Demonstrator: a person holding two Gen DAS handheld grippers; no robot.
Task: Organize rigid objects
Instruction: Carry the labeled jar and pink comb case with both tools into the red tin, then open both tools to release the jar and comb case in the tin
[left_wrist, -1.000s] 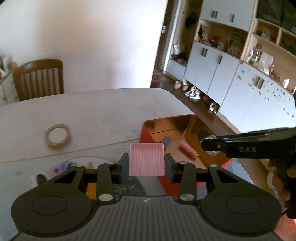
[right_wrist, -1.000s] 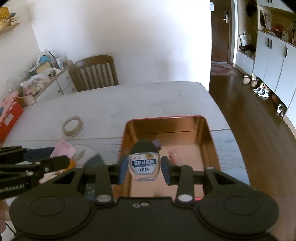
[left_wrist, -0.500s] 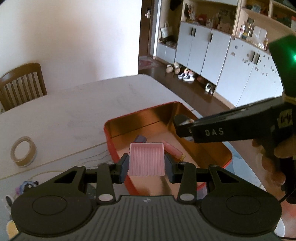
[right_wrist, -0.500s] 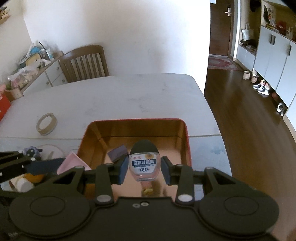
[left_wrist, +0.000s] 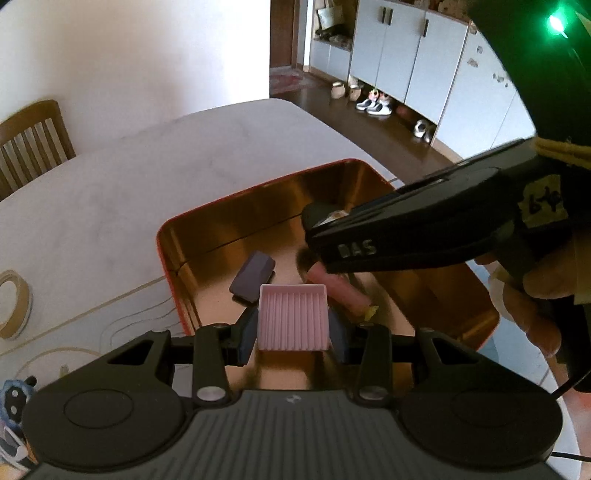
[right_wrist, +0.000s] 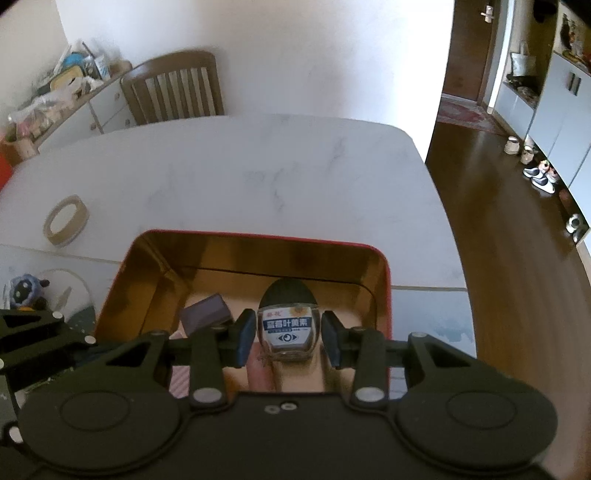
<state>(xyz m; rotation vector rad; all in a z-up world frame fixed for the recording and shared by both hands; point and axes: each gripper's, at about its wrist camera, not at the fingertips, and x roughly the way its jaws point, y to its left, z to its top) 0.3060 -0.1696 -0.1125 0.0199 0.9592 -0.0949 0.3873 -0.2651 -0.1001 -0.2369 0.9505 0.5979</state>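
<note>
Both grippers have come forward and down over the red tin (left_wrist: 173, 236) since a second ago, when it lay farther ahead of them; now its gold inside fills the middle of each wrist view. The left gripper (left_wrist: 293, 329) is clamped on a pink ribbed tray (left_wrist: 293, 317), its pads pressed against the tray's two sides, and holds it above the near part of the tin. The right gripper (right_wrist: 288, 334) is closed on a small glass bottle (right_wrist: 288, 328) with a dark rounded cap and a blue label, the pads snug on either side, also over the tin's near half. In the left wrist view the right gripper (left_wrist: 325, 221) reaches in from the right, a hand (left_wrist: 532, 295) behind it. On the tin's floor lie a dark purple block (left_wrist: 253, 273) and, just beside it, a pink cylinder (left_wrist: 340, 291), partly hidden by the held tray. The tin sits on a pale marble-patterned table (right_wrist: 258, 166), near its right edge. A roll of tape (right_wrist: 65, 220) lies well to the left of the tin, and a small blue plush toy (right_wrist: 26, 290) sits at the left border. A wooden chair (right_wrist: 173, 86) stands behind the table.
</note>
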